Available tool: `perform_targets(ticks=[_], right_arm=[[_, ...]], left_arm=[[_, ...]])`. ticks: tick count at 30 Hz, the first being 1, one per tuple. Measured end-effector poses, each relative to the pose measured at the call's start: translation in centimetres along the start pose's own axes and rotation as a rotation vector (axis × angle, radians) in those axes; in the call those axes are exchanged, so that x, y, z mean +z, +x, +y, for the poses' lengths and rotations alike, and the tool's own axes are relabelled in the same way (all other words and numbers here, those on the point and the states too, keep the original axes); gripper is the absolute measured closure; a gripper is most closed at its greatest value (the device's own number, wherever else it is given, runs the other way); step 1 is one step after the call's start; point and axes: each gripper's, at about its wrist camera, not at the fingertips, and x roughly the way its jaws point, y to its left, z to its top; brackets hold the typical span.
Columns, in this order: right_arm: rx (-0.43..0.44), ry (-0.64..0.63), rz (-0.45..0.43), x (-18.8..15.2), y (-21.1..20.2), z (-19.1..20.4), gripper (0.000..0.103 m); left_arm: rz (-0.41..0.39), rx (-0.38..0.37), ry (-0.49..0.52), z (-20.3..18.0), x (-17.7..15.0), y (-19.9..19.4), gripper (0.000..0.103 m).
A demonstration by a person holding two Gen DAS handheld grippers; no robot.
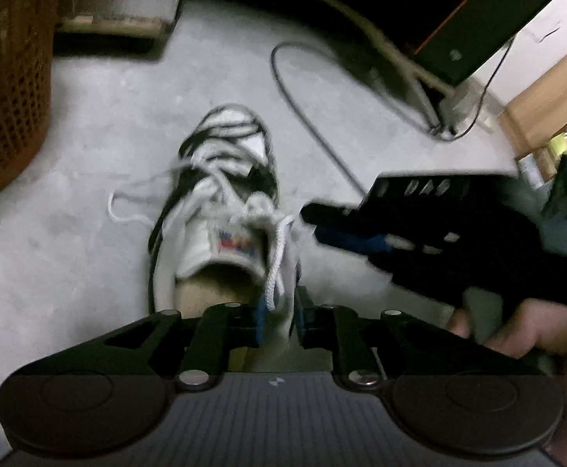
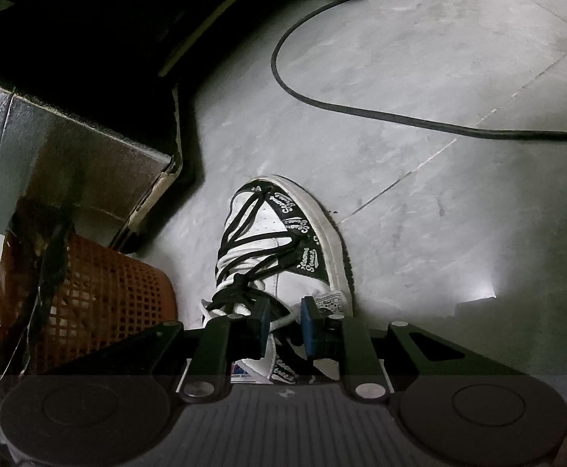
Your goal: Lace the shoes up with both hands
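Grey marbled floor tiles (image 2: 419, 124) fill both of my views. Nearest in my left wrist view, my left gripper (image 1: 281, 317) has its blue pads narrowly apart with a white lace (image 1: 273, 272) hanging between them; motion blur keeps me from telling whether they pinch it. My right gripper (image 2: 285, 325) stands partly open over the collar of the black-and-white sneaker (image 2: 283, 241), gripping nothing I can see. Just beyond, the sneaker rests on the floor, toe pointing away. Farther off lie an orange mesh basket (image 2: 100, 299) and a black cable (image 2: 361, 109).
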Motion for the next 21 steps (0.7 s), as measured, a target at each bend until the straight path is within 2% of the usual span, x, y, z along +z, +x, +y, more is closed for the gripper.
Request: perform_targets(ticks=[4,6,10,13,17,21], right_arm=[[-0.006,0.007,-0.001,0.0,0.0,-0.1,0.082],[-0.013,0.015,-0.012,0.1,-0.1,-0.2,0.082],[-0.043,0.021,-0.052,0.5,-0.7,-0.4,0.082],[-0.072,0.005,-0.069,0.6,-0.9,-0.4,0.082],[-0.064,0.028,-0.085,0.8,-1.1,-0.7,0.082],[-0.043,0.036,-0.075,0.9,-1.0,-0.7,0.082]], left_arm=[[-0.042,0.009,0.097,-0.9,0.6,-1.1,0.079],[-0.042,-0.024,0.156,-1.7,0.6,-1.2,0.079],[0.052,-0.049,0.387,-4.9,-0.6,-0.1,0.081],[0.094,-0.069,0.371,-4.6,-0.9,0.5,0.079],[0.110,-0.015,0.488,-5.1,-1.0,0.1,0.077],[0.130,0.024,0.637,-5.9,-0.9,-0.8,0.066]])
